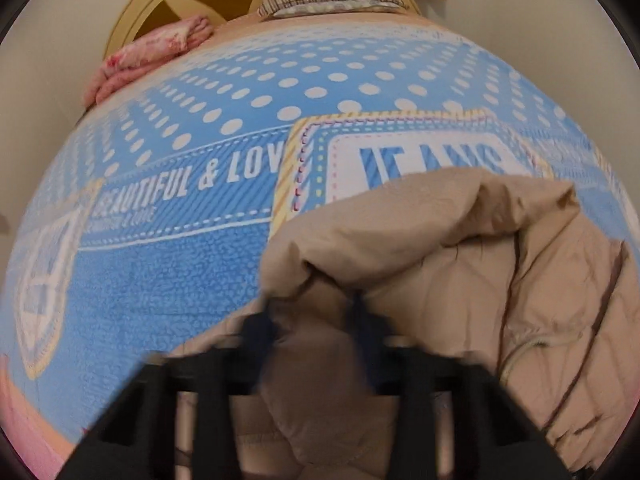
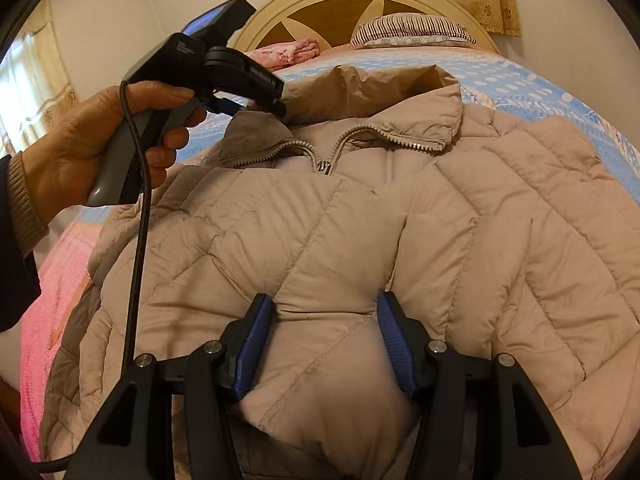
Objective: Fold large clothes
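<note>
Barely begun: the jacket (image 2: 360, 240) lies mostly flat on the bed (image 1: 160, 272); left gripper (image 1: 316, 320) pinches its hood, right gripper (image 2: 324, 344) clamps its front.

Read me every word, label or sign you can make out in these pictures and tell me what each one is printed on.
"BEAUTIFUL & LOV", cut off by a patch: white letters on the blue bedspread.
"JEANS", lower half hidden by the beige puffer jacket: blue letters on the bedspread's white patch.
Small line under "BEAUTIFUL": too blurred to read.
Print on the left hand-held gripper body: too small to read.
</note>
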Tool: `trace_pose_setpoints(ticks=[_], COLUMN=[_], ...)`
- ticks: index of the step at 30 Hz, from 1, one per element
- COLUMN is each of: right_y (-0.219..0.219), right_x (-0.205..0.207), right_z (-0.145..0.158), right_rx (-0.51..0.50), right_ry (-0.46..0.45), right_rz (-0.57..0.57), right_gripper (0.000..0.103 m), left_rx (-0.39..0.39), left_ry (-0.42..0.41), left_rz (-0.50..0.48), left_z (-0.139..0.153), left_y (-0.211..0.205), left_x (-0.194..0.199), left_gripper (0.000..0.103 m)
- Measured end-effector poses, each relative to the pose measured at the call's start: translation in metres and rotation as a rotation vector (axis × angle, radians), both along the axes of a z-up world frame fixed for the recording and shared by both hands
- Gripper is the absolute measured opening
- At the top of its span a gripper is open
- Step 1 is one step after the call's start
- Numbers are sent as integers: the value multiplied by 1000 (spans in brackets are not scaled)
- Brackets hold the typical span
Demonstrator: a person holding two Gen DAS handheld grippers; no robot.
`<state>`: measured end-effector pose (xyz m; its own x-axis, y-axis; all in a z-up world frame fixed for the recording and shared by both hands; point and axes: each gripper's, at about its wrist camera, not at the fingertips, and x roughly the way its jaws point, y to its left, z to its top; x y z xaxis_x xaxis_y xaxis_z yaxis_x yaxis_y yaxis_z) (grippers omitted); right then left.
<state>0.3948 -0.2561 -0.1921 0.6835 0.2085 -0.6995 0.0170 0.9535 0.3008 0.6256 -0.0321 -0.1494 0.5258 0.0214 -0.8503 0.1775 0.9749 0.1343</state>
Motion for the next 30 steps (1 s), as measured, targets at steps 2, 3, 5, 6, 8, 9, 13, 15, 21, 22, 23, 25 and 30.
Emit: trace_pose_setpoints(ticks=[2, 3, 5, 6, 8, 9, 13, 15, 21, 22, 23, 25, 30], right_y=[-1, -2, -5, -7, -14, -17, -30, -34, -28, -24, -21, -15, -18], right_x=[-1, -1, -2, -2, -3, -4, -8, 11, 121, 138, 154, 176, 222], right_z=[0, 1, 1, 1, 6, 10, 74, 100, 91, 81, 71, 55, 34], right_rx=[7, 13, 32, 44, 79, 85, 11, -74, -383, -444, -479, -558, -614], right_ry=[-3, -4, -8, -9, -11, -3, -105, -119, -56, -46, -35, -15, 2], right_rz=[1, 2, 2, 2, -2, -9, -25, 10, 175, 200, 224, 265, 262], right_gripper=[57, 57, 57, 57, 56, 56, 56, 63, 78, 78, 78, 78, 76], left_rx=[-47, -134, -178, -180, -172, -170, -233, -250, -283, -288, -298, -308, -334], left_ry=[-18, -37, -70, -82, -99, -107, -108, -110, -122, -122, -122, -122, -121], left_rz=[82, 109, 127, 123, 113, 113, 100, 92, 70, 70, 69, 63, 49], left_z=[4, 8, 8, 5, -1, -4, -7, -7, -9, -10, -11, -12, -15], left_y=[11, 19, 23, 23, 23, 25, 37, 36, 39, 40, 41, 43, 48], left_x=[-5, -13, -28, -34, -44, -48, -47, -44, -43, -42, -42, -43, -43], left_gripper=[10, 9, 8, 8, 8, 7, 7, 7, 7, 7, 7, 8, 8])
